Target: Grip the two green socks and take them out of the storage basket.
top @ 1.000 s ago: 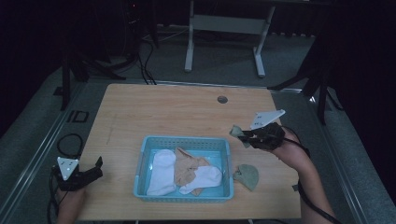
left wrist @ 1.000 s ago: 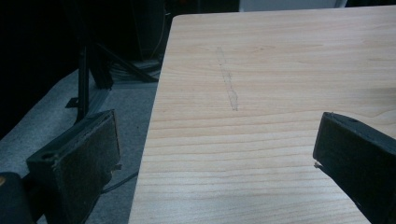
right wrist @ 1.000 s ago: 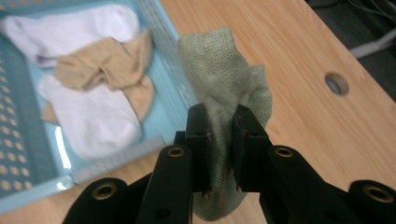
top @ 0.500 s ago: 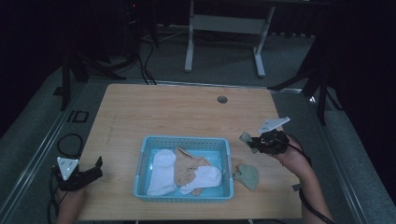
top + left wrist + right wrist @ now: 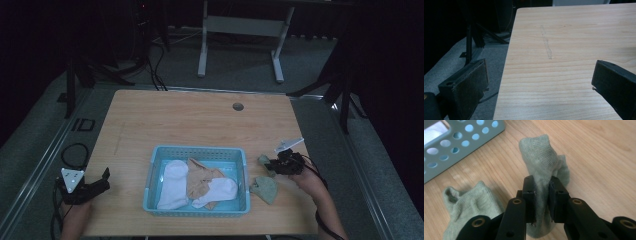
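Right gripper [image 5: 274, 165] has dropped to the table [image 5: 190, 120] since a second ago, jaws just easing slightly around a green sock [image 5: 544, 165] — still pinched. Its mate [image 5: 264, 189] lies beside the basket [image 5: 196, 151]; three socks inside, two left. Right gripper view confirms the grip; left gripper [image 5: 97, 182] — wide, empty.

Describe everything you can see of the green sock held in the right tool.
The green sock is a pale sage ankle sock of fine ribbed knit, soft and crumpled. The right tool pinches its middle between both jaws, which have just been opening slightly, so its free end bunches beyond them. It hangs low over the wooden table, right of the blue basket, beside a matching sock lying flat.
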A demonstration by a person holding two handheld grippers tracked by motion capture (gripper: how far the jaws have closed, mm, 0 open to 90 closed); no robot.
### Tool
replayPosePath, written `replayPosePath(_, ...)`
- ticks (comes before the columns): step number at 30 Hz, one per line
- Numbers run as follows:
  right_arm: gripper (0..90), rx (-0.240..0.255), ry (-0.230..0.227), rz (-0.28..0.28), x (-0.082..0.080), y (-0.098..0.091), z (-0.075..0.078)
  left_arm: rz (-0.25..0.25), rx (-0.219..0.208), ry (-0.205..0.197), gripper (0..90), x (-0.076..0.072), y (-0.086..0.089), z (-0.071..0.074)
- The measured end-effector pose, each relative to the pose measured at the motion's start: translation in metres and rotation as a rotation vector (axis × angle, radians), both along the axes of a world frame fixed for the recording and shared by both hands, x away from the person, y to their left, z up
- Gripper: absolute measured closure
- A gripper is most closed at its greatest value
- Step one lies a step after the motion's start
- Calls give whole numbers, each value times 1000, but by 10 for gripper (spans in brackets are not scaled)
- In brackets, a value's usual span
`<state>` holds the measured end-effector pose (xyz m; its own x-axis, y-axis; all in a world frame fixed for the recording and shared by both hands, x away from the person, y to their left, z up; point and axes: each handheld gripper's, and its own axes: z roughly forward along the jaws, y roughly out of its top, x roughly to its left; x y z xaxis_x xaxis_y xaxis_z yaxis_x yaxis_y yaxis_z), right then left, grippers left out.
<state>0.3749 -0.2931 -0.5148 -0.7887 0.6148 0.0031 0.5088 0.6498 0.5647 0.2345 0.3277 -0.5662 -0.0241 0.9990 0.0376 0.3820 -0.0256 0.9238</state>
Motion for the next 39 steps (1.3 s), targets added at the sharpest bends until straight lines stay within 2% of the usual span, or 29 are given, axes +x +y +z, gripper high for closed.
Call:
replayPosePath(2,723,1,9,5,0,1,-2,4,-3,-4,4,0,0,0)
replayPosePath(4,641,10,16,-5,1,1,-1,3,0,-4,3,0,0,0)
replayPosePath(7,532,10,-18,-28,-1,-1,3,3,0,-5,4,0,0,0)
replayPosePath(13,425,57,-70,-108,-6,-16,12,2,-1,-4,4,0,0,0)
replayPosePath(16,409,71,-87,-149,-10,-24,13,3,0,-5,4,0,0,0)
replayPosePath(18,406,86,-79,-181,-12,-32,13,3,1,-4,4,0,0,0)
replayPosePath(23,333,127,-101,-261,-17,-51,12,3,0,-4,4,0,0,0)
replayPosePath(26,325,142,-91,-285,-18,-59,10,2,4,-2,4,0,0,0)
replayPosePath(27,313,158,-103,-322,-20,-65,9,2,4,-2,4,0,0,0)
replayPosePath(30,304,167,-130,-370,-22,-75,5,3,4,-4,4,0,0,0)
replayPosePath(31,304,167,-130,-370,-22,-75,5,3,5,-4,4,0,0,0)
replayPosePath(32,267,187,-130,-396,-23,-82,1,2,4,-4,4,0,0,0)
replayPosePath(33,267,187,-130,-396,-23,-82,1,2,4,-4,4,0,0,0)
replayPosePath(34,174,196,-143,-417,-25,-86,-3,2,3,-3,4,0,0,0)
replayPosePath(35,128,197,-142,-408,-26,-87,-6,2,3,-4,4,0,0,0)
replayPosePath(39,132,203,-142,-422,-29,-90,-12,2,4,-4,4,0,0,0)
